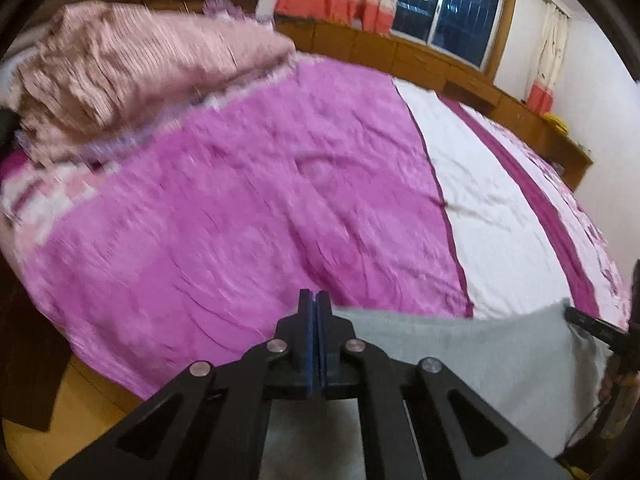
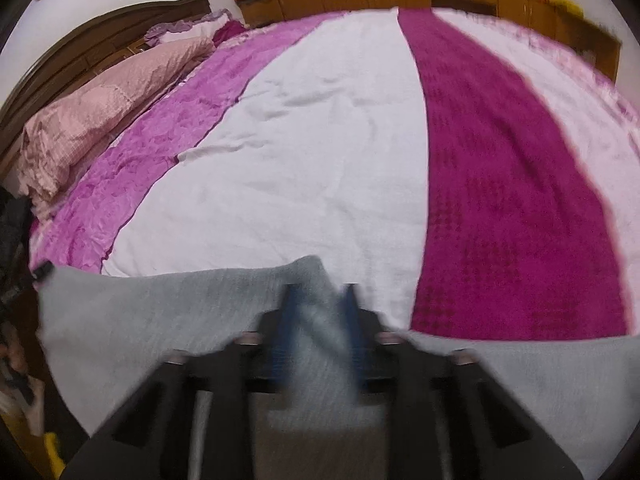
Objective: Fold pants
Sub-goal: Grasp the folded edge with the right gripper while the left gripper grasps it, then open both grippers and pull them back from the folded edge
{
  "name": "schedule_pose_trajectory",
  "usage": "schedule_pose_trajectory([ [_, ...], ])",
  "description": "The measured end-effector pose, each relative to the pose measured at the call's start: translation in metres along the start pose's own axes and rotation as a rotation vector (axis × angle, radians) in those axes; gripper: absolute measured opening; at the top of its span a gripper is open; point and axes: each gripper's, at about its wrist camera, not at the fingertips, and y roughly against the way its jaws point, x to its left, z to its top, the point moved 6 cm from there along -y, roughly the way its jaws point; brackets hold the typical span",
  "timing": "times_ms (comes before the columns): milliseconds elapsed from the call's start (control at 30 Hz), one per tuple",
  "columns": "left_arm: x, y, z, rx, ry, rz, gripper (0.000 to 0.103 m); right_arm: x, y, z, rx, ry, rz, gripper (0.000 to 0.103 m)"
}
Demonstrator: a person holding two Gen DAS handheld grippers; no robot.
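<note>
The grey pants (image 1: 460, 352) hang as a stretched sheet over the near edge of the bed, between my two grippers. In the left wrist view my left gripper (image 1: 316, 300) has its blue pads pressed together at the cloth's left corner, shut on the pants. The right gripper's black tip (image 1: 592, 326) shows at the cloth's far right corner. In the blurred right wrist view my right gripper (image 2: 320, 300) is shut on a bunched fold of the pants (image 2: 140, 312) between its blue pads. The left gripper's tip (image 2: 42, 270) pokes out at the cloth's left corner.
The bed cover (image 1: 260, 200) runs in pink, white (image 2: 320, 140) and magenta (image 2: 500, 180) bands. A folded pink quilt (image 1: 140, 68) lies at the dark wooden headboard (image 2: 80, 40). A wooden ledge (image 1: 440, 64) under a window lines the far side. Yellow floor (image 1: 80, 412) shows below left.
</note>
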Motion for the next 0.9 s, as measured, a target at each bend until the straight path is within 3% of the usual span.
schedule_pose_trajectory([
  [67, 0.003, 0.002, 0.006, -0.03, -0.002, 0.002, 0.002, 0.0, 0.009, 0.006, -0.051, 0.008, -0.018, 0.0],
  [133, 0.008, -0.009, 0.006, 0.001, 0.001, 0.018, 0.002, -0.003, 0.009, 0.012, -0.064, 0.003, -0.039, 0.0],
  [200, 0.011, -0.026, -0.002, 0.056, 0.013, 0.02, 0.002, -0.008, 0.001, 0.014, -0.041, -0.001, -0.058, 0.0],
  [367, 0.023, -0.049, -0.015, 0.107, 0.015, 0.086, 0.002, -0.017, -0.021, 0.005, 0.029, -0.032, -0.035, 0.0],
  [467, 0.029, -0.039, -0.008, 0.109, 0.075, 0.046, 0.002, -0.02, -0.016, 0.006, 0.034, -0.058, -0.018, 0.0],
  [600, 0.028, 0.001, 0.002, 0.066, 0.066, 0.025, 0.002, -0.025, 0.006, 0.007, 0.032, -0.128, 0.008, 0.0],
  [667, 0.021, 0.021, 0.002, 0.053, 0.056, 0.0, 0.01, -0.023, 0.018, 0.005, 0.022, -0.142, 0.02, 0.001],
  [900, -0.005, 0.048, -0.032, 0.104, 0.064, -0.087, 0.019, 0.01, 0.041, -0.024, 0.039, -0.07, 0.04, 0.007],
])
